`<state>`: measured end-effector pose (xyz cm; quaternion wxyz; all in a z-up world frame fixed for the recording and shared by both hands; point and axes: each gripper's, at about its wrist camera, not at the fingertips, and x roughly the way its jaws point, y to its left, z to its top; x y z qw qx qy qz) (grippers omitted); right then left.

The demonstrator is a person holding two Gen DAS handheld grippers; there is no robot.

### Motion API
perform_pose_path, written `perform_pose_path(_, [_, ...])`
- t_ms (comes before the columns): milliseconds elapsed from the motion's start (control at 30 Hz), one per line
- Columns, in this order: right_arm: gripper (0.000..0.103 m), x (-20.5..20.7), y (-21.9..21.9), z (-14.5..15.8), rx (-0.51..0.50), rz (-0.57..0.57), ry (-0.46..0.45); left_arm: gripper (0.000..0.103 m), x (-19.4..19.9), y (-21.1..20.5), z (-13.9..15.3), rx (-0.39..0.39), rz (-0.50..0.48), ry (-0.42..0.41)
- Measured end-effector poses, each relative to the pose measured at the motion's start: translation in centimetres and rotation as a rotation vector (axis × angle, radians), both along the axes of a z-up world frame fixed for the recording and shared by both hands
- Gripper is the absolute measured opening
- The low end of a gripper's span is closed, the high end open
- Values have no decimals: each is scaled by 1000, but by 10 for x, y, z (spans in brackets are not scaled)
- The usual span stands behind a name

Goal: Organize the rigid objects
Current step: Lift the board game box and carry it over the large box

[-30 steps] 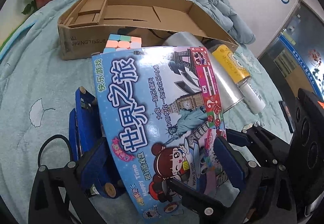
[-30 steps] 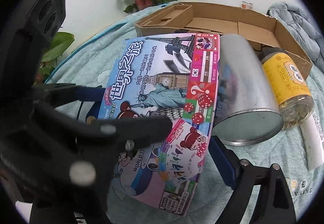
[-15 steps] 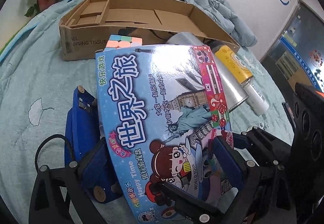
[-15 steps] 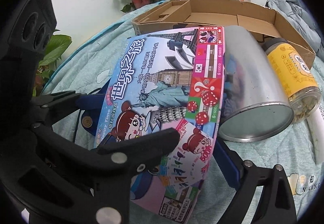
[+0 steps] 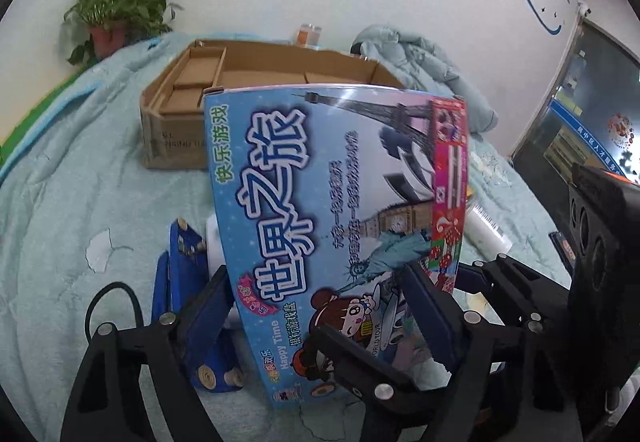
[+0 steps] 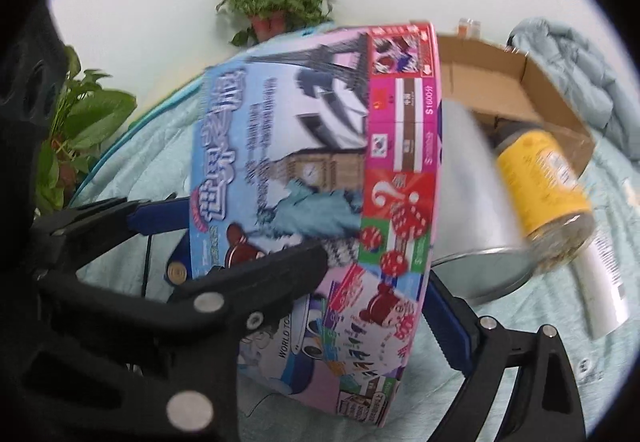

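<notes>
Both grippers hold a flat board game box point(image 5: 336, 202) with landmark pictures, lifted and tilted up above the bed. My left gripper point(image 5: 320, 306) is shut on its near edge. My right gripper point(image 6: 372, 282) is shut on its right edge, where the box point(image 6: 320, 170) fills the right wrist view. An open cardboard box point(image 5: 256, 82) stands behind it. A silver metal can point(image 6: 472, 202) and a yellow-labelled jar point(image 6: 544, 170) lie on the bed to the right.
A blue wooden toy point(image 5: 180, 282) with a black cable lies under the game box at left. A white tube point(image 6: 604, 282) lies by the jar. A crumpled quilt point(image 5: 420, 58) and potted plants point(image 5: 116, 14) stand at the back by the wall.
Both grippers have lifted the game box and tilted its far edge up toward the cardboard box. It now hides the cube and most of the can in the left wrist view.
</notes>
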<state>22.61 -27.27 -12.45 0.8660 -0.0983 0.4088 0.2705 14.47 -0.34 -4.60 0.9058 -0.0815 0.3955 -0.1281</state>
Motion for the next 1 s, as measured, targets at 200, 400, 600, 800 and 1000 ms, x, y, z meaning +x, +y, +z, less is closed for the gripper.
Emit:
perform_pose_path(200, [90,2,-1,21,40,-17,-50,82,-8,-6,37,26,0,-127])
perform_pose_path(400, [89,2,-1,49,82,-26,-97,82,-11,-5,68,10,7,-190])
perform_pose_path(600, [88,13,2,69,109,-28,-156,82,-2,-8,99,10,8,-251])
perform_pose_path(800, [88,27,4,88,121,-24,-217,82,15,-10,134,22,-5,-311])
perform_pose_path(1000, [88,54,9,97,121,-15,-250,82,56,-10,157,29,-12,-331])
